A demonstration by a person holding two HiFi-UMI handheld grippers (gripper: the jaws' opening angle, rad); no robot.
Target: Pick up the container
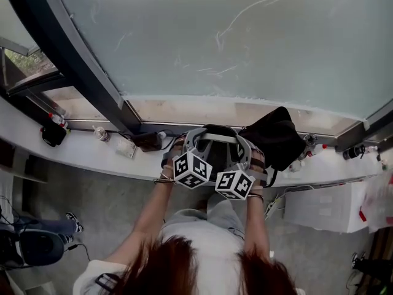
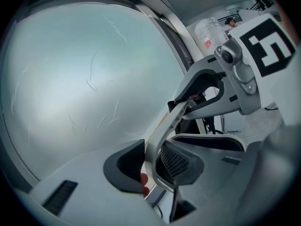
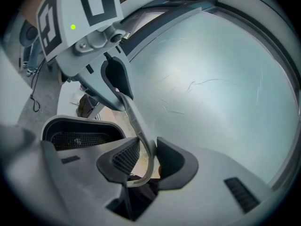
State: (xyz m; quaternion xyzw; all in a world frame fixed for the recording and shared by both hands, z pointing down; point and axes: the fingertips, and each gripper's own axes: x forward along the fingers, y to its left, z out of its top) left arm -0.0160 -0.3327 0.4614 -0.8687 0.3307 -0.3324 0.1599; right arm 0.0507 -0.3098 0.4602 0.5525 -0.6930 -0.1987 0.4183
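I hold a pale grey container (image 1: 215, 141) with a curved rim band in front of me, just above the window ledge (image 1: 86, 147). My left gripper (image 1: 183, 151) is shut on its left side and my right gripper (image 1: 244, 158) on its right side. In the left gripper view the band (image 2: 162, 131) runs up between my left gripper's (image 2: 153, 161) pads toward the right gripper (image 2: 197, 95) opposite. The right gripper view shows the same band (image 3: 136, 126) pinched in the right gripper (image 3: 146, 159), with the left gripper (image 3: 113, 84) across. The container's inside is hidden.
A large frosted window pane (image 1: 245, 35) with a dark frame (image 1: 73, 48) rises ahead. On the ledge lie a black bag (image 1: 276, 134) at the right, a small bottle (image 1: 100, 134) and a black item (image 1: 54, 134) at the left. A white box (image 1: 325, 208) sits below right.
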